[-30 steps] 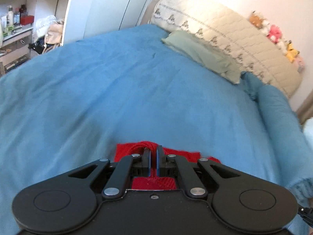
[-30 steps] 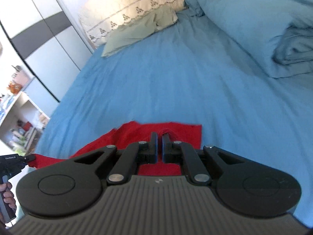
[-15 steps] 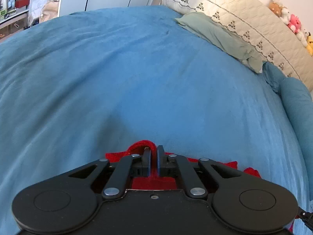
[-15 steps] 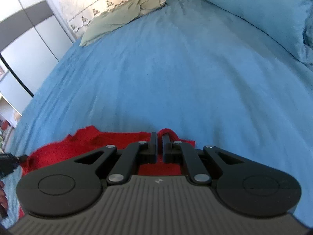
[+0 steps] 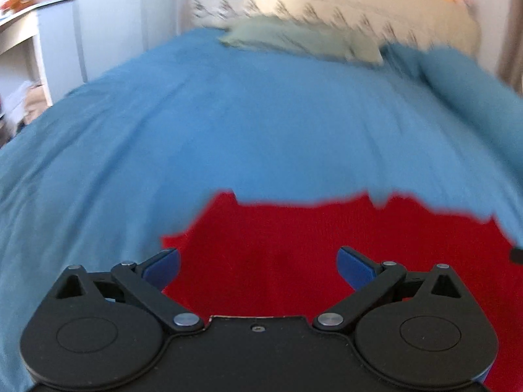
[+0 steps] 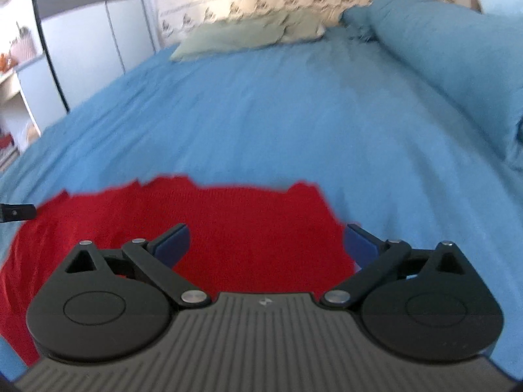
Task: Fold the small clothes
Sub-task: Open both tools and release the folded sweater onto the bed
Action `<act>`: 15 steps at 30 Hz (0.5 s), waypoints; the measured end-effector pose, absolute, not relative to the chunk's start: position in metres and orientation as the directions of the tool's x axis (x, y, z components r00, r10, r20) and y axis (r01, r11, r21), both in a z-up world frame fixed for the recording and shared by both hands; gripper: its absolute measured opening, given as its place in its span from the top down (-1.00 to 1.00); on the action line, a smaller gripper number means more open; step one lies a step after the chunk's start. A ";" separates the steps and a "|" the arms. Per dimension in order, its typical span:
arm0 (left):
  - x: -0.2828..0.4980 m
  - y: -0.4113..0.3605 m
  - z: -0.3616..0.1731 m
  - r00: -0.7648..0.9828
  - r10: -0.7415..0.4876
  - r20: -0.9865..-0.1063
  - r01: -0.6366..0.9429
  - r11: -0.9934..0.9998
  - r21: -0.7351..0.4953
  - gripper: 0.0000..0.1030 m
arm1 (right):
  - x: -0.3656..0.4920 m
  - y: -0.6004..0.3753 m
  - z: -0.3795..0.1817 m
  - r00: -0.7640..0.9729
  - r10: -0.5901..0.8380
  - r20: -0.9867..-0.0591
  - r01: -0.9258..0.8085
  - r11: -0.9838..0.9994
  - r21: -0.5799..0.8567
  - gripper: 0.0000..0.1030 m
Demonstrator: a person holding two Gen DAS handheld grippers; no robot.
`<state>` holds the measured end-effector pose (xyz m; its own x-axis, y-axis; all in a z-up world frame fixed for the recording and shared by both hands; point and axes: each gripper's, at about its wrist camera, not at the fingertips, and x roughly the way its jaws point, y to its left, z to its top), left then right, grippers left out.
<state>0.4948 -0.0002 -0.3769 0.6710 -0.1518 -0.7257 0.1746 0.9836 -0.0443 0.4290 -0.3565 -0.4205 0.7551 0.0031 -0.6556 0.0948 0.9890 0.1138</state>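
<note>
A red knitted garment (image 5: 327, 245) lies flat on the blue bedspread (image 5: 228, 130), just ahead of both grippers; it also shows in the right wrist view (image 6: 228, 222). My left gripper (image 5: 258, 264) is open wide and empty, its blue-padded fingers (image 5: 163, 266) over the garment's left part. My right gripper (image 6: 266, 245) is open wide and empty over the garment's right part. A tip of the left gripper (image 6: 16, 212) shows at the left edge of the right wrist view. Both views are blurred by motion.
A pale green pillow (image 5: 300, 37) and a cream quilted headboard cushion (image 5: 327, 0) lie at the head of the bed. A rolled blue duvet (image 6: 441, 49) runs along the right side. White wardrobes and shelves (image 5: 26, 49) stand to the left.
Both grippers have opened and let go of the red garment, which now lies spread on the bedspread. Both have pulled back and tilted up toward the headboard.
</note>
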 end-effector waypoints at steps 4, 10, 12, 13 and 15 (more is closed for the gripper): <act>0.503 -0.004 -0.409 0.607 -0.132 -0.783 0.198 0.980 -0.012 -1.00 | 0.440 -0.350 -0.452 0.695 0.001 -0.719 0.097 0.991 0.094 -1.00; 0.501 -0.004 -0.412 0.587 -0.137 -0.798 0.208 0.978 -0.015 -1.00 | 0.441 -0.348 -0.459 0.692 0.007 -0.722 0.065 0.995 0.071 -1.00; 0.504 -0.006 -0.411 0.568 -0.134 -0.812 0.206 0.978 -0.017 -1.00 | 0.443 -0.350 -0.458 0.683 0.013 -0.730 0.062 0.995 0.075 -1.00; 0.506 -0.006 -0.409 0.555 -0.132 -0.821 0.205 0.979 -0.019 -1.00 | 0.445 -0.350 -0.455 0.681 0.012 -0.733 0.064 0.995 0.076 -1.00; 0.508 -0.005 -0.401 0.548 -0.129 -0.826 0.186 0.982 -0.030 -1.00 | 0.442 -0.352 -0.443 0.688 0.002 -0.726 0.082 0.993 0.081 -1.00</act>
<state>0.5082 -0.0052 -0.4005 0.5480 -0.1291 -0.8264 0.1864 0.9820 -0.0299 0.4422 -0.3516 -0.4432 0.6876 0.0022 -0.7261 0.0824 0.9933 0.0810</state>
